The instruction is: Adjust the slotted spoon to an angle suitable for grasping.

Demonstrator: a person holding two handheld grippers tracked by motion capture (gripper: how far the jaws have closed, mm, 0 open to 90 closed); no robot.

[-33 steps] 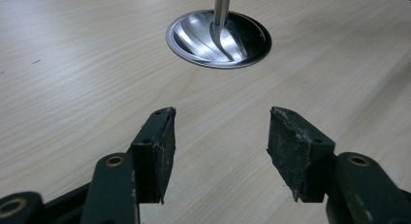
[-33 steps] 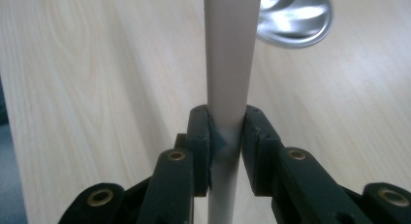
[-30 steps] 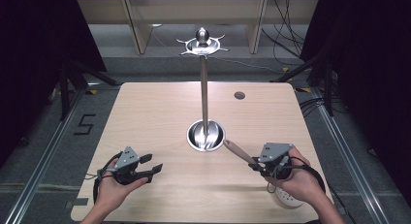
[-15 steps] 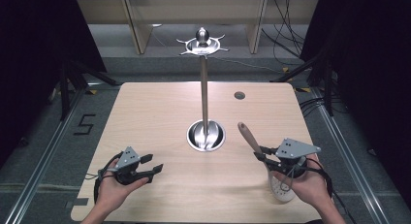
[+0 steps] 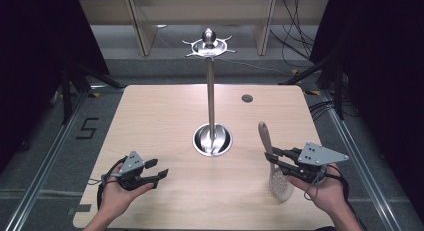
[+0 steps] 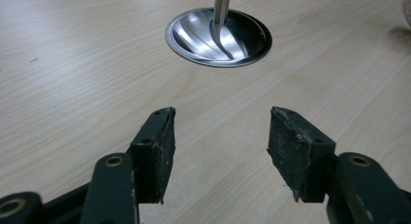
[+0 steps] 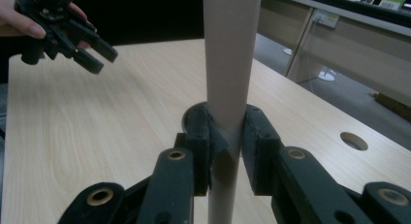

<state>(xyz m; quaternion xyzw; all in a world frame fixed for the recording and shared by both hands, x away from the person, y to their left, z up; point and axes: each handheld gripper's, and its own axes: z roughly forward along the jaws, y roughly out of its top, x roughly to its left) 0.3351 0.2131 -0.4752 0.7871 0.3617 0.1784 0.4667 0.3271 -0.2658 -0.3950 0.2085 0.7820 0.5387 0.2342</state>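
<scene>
A slotted white spoon [image 5: 280, 183] with a beige handle [image 5: 264, 136] is clamped at its neck by my right gripper [image 5: 272, 157], at the table's right front. The handle points away from the person and the perforated head hangs toward them. In the right gripper view both pads press the handle [image 7: 230, 54]. My left gripper [image 5: 160, 168] stands open at the left front with nothing between its jaws, also seen as the left gripper [image 6: 220, 151] facing the stand's base [image 6: 218, 37]. A metal utensil stand [image 5: 210, 96] with hooks on top [image 5: 208, 45] rises from the table's middle.
The stand's round steel base [image 5: 212, 139] sits between the two grippers. A small round hole [image 5: 247, 98] lies in the wooden tabletop [image 5: 150, 121] at the far right. The left gripper [image 7: 72, 35] and its hand appear far off in the right gripper view.
My right gripper has shifted right and slightly up with the spoon. The handle swung from pointing left toward the base to pointing away from the person. The left gripper stayed still.
</scene>
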